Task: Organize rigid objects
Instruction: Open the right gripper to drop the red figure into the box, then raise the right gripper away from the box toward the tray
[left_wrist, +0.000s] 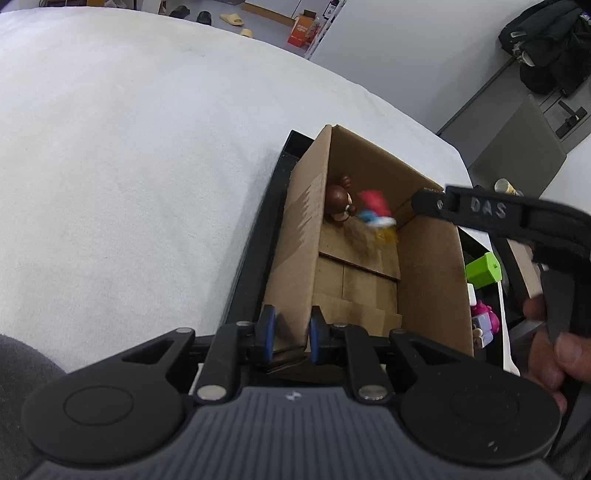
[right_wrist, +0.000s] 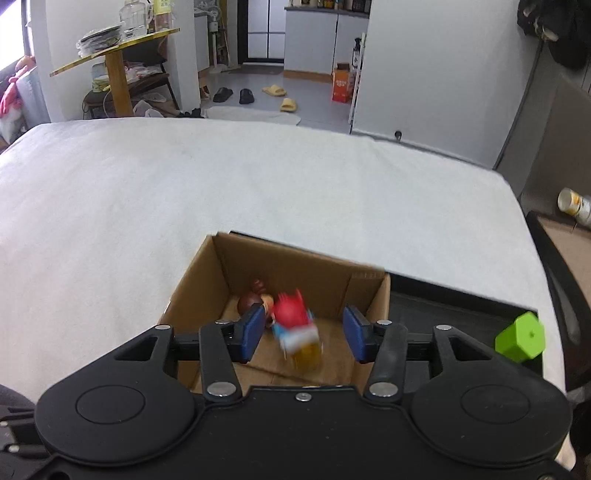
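Observation:
An open cardboard box (left_wrist: 428, 266) (right_wrist: 207, 280) stands in a black tray (left_wrist: 255, 243) (right_wrist: 443, 299) on the white table. A brown figure (left_wrist: 338, 201) (right_wrist: 249, 301) lies inside it. A red, blue and yellow toy (left_wrist: 378, 216) (right_wrist: 297, 332), blurred, is loose in the box below my right gripper (right_wrist: 304, 332), which is open above the box and also shows in the left wrist view (left_wrist: 424, 201). My left gripper (left_wrist: 291, 336) is shut on the box's near left wall.
A green block (left_wrist: 484, 269) (right_wrist: 521, 336) and a pink toy (left_wrist: 485, 321) lie in the tray right of the box. White cloth (right_wrist: 221, 192) covers the table. A black chair (right_wrist: 554, 273) stands at the right; shoes and furniture lie beyond.

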